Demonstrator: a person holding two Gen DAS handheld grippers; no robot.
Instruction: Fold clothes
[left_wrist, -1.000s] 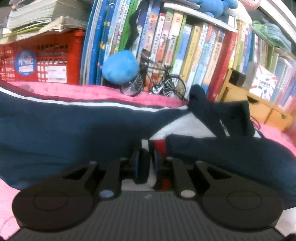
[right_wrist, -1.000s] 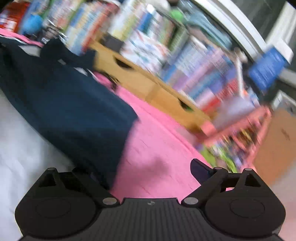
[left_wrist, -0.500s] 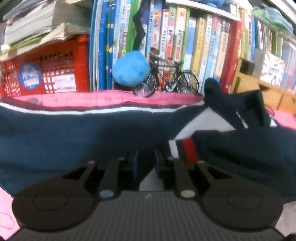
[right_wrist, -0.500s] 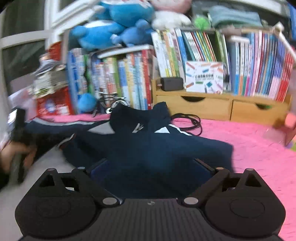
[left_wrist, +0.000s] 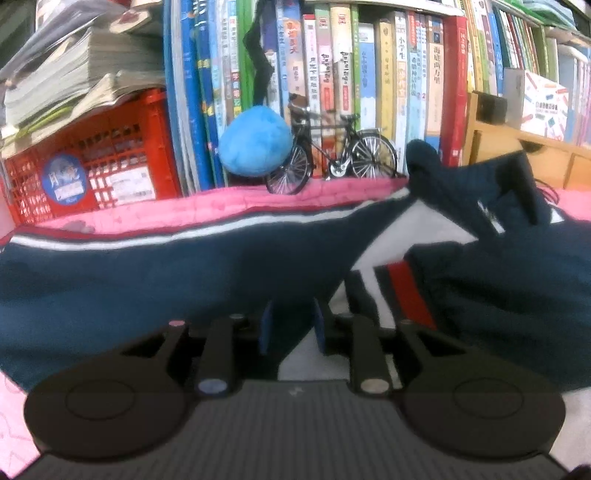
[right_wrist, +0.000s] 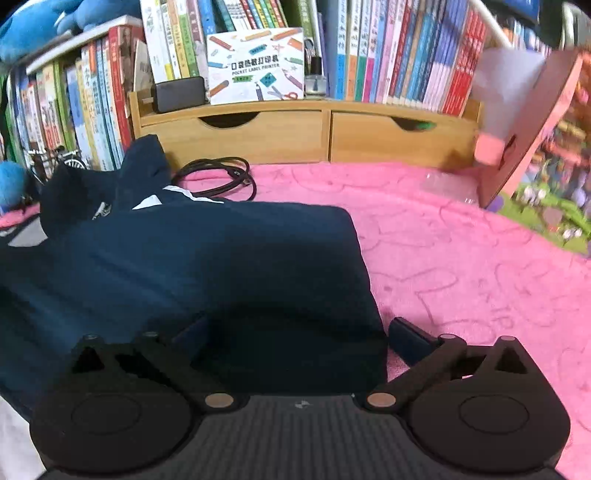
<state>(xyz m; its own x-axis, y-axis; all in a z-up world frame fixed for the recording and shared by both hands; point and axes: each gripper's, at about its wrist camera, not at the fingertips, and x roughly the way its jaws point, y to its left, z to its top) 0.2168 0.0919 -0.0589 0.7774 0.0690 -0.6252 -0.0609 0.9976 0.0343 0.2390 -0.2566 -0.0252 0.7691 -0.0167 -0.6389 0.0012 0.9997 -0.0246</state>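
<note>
Garment: a navy jacket (left_wrist: 155, 280) with white and red stripes lies spread on the pink blanket (right_wrist: 461, 251); in the right wrist view its dark body (right_wrist: 207, 266) covers the left half of the blanket, with one folded edge ending near the middle.
Sleeve: a long navy sleeve with a white stripe and a thin red line along its top edge stretches leftward across the left wrist view.
Collar: bunched and raised at the far end of the garment, close to the wooden drawer unit (right_wrist: 306, 133).
Left gripper (left_wrist: 291, 325): its 2 blue-padded fingers stand a narrow gap apart with navy fabric between them; whether the pads actually pinch the cloth I cannot tell.
Right gripper (right_wrist: 295, 332): fingers spread wide, straddling the near edge of the jacket, the left finger over the cloth and the right finger over bare blanket just beside the fabric edge.
Cable: a coiled black cable (right_wrist: 218, 177) lies on the blanket, touching the far edge of the jacket.
Behind the sleeve: a model bicycle (left_wrist: 332, 155) and a blue plush ball (left_wrist: 255, 140) stand side by side before a row of upright books (left_wrist: 332, 66); a red crate (left_wrist: 92, 166) sits to their left under stacked papers.
Drawer top: a label-printer box (right_wrist: 255, 70) and a black adapter (right_wrist: 179, 92).
</note>
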